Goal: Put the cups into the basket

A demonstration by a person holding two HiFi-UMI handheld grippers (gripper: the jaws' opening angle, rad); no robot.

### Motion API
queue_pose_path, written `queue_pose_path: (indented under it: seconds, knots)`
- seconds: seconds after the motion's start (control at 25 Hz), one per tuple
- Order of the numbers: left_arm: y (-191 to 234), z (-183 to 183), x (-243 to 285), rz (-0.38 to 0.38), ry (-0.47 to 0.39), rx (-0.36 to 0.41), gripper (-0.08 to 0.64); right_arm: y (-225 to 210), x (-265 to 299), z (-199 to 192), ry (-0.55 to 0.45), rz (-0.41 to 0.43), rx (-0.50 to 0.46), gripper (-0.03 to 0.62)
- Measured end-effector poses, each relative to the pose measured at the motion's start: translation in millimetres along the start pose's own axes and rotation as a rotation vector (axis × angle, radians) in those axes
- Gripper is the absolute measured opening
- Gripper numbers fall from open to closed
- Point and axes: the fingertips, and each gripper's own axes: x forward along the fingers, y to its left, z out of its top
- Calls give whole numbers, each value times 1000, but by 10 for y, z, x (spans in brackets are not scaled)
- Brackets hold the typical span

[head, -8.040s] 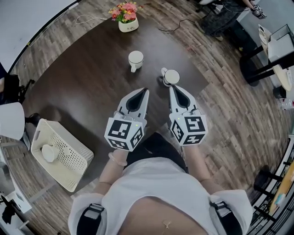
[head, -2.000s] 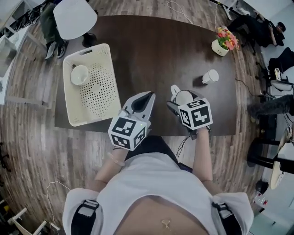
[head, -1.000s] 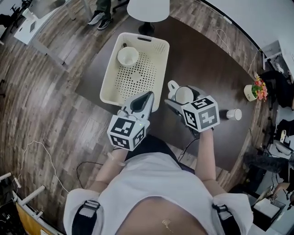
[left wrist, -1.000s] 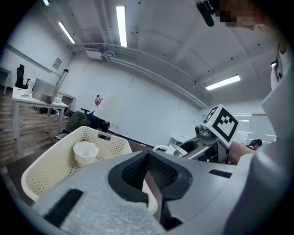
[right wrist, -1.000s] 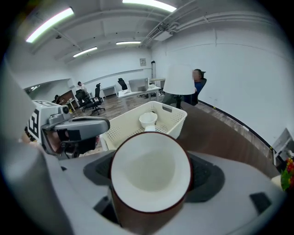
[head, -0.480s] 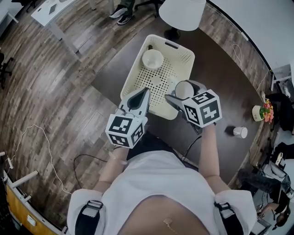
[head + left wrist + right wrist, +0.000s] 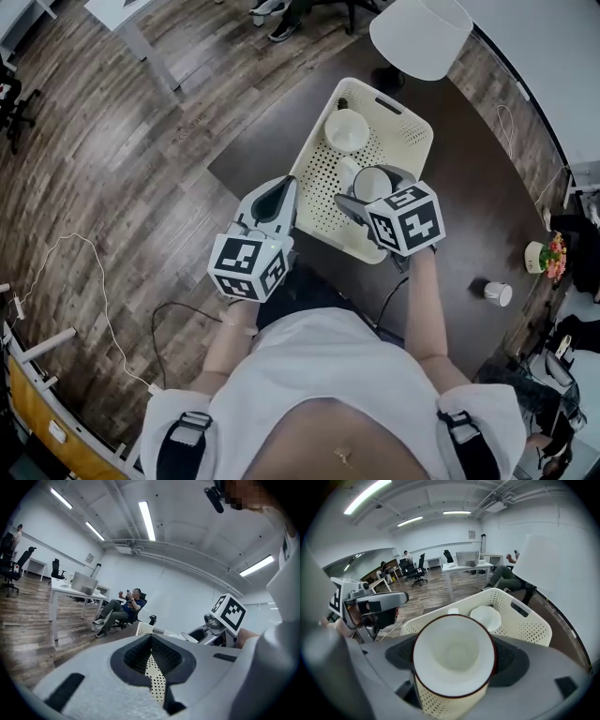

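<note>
A cream perforated basket rests on the dark table with one white cup inside it. My right gripper is shut on a second white cup with a dark rim, held mouth-up above the basket's near half. From the right gripper view, that cup fills the jaws, with the basket and the other cup beyond. My left gripper is shut and empty, beside the basket's left wall. A third white cup lies on the table far right.
A flower pot stands at the table's right end. A white chair sits behind the basket. A cable runs over the wood floor on the left. A seated person shows far off in the left gripper view.
Both grippers have swung across toward the basket, and the held cup has gone from beside its near edge to over it. The right gripper took this cup off the table earlier.
</note>
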Motion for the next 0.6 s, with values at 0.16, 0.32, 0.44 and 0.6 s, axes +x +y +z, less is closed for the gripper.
queue_pose_path:
  seconds: [0.16, 0.32, 0.44, 0.6]
  knots:
    - [152, -2, 57, 10, 11, -7, 9, -22, 132, 11, 20, 0, 6, 405]
    - [254, -1, 126, 12, 20, -11, 9, -83, 249, -2, 40, -13, 13, 405]
    - [319, -10, 168, 9, 31, -9, 9, -104, 354, -23, 59, -17, 15, 405]
    - [389, -21, 197, 2, 50, 1, 9, -104, 497, -54, 84, -25, 16, 405]
